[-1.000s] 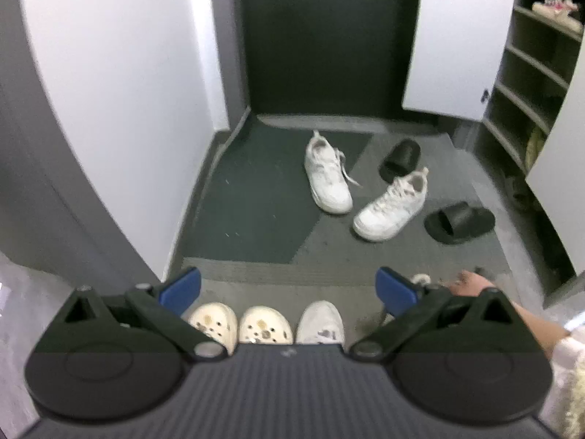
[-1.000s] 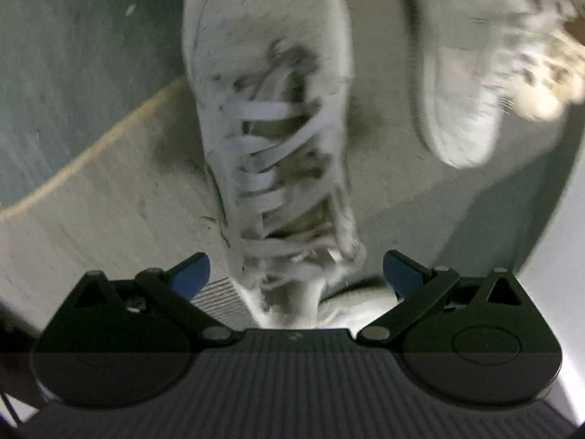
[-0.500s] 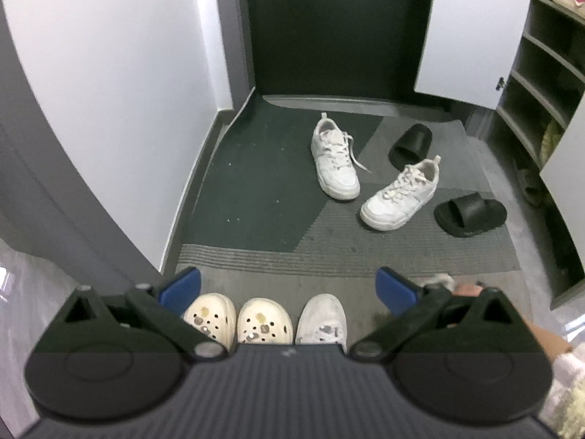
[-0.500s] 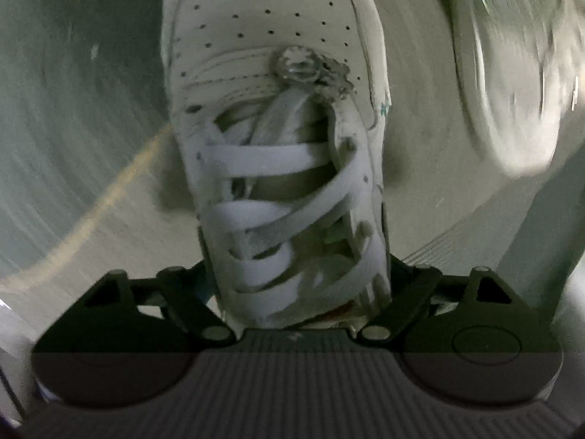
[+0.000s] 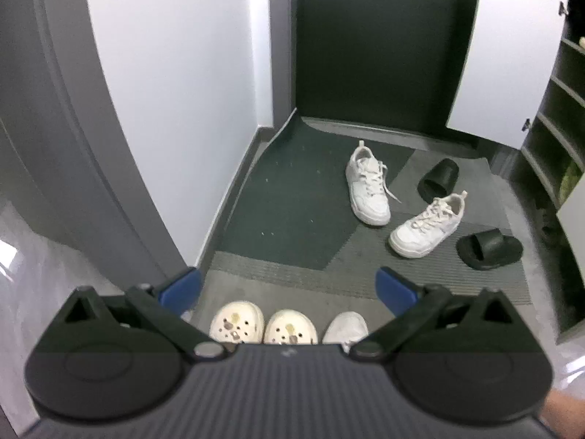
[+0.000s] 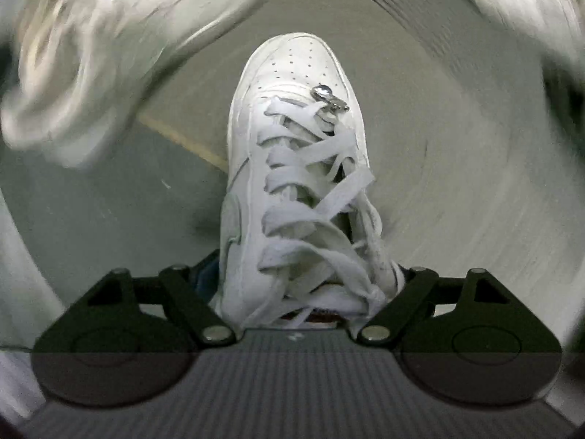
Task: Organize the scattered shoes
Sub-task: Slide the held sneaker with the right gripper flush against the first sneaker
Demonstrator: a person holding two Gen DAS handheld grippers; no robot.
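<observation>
Two grippers: right gripper clamped on laced white sneaker at heel, presumably for carrying to row. Left gripper spread, empty, above clogs lined by threshold.

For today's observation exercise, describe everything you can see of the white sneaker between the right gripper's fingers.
The sneaker is white and looks like smooth leather, with a perforated toe, loose flat white laces and a small silver charm at the lowest lace. Its toe points away from the camera. The right gripper is shut on its heel end, one finger against each side. The blurred surroundings suggest it is being moved; whether it touches the floor cannot be told.
</observation>
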